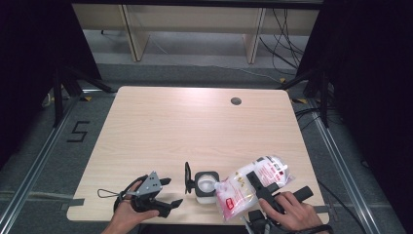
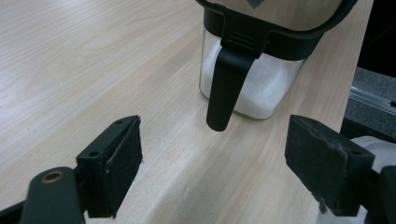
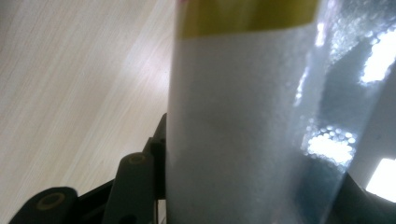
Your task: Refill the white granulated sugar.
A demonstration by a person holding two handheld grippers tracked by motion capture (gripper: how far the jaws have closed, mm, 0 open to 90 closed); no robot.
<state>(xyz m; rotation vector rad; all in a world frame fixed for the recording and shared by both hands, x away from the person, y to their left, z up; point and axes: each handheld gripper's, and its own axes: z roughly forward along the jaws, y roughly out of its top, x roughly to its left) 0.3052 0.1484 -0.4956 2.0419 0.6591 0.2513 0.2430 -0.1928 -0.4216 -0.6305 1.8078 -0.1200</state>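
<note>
Lower centre of high view: jar [image 1: 205, 185] on bench [image 1: 195, 126], lid flipped open. My right claw [image 1: 254, 181] clamps bag [image 1: 253, 183], long axis tilted, spout end lower left over jar mouth. Left claw [image 1: 168, 191] wide open, empty, just left of jar.

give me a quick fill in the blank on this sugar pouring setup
1. The right gripper is shut on a plastic ____ of white granules.
2. The bag tilts its corner over a clear ____ with a black rim.
3. The container's hinged lid stands ____.
4. The left gripper holds ____.

Missing: bag; container; open; nothing
</note>
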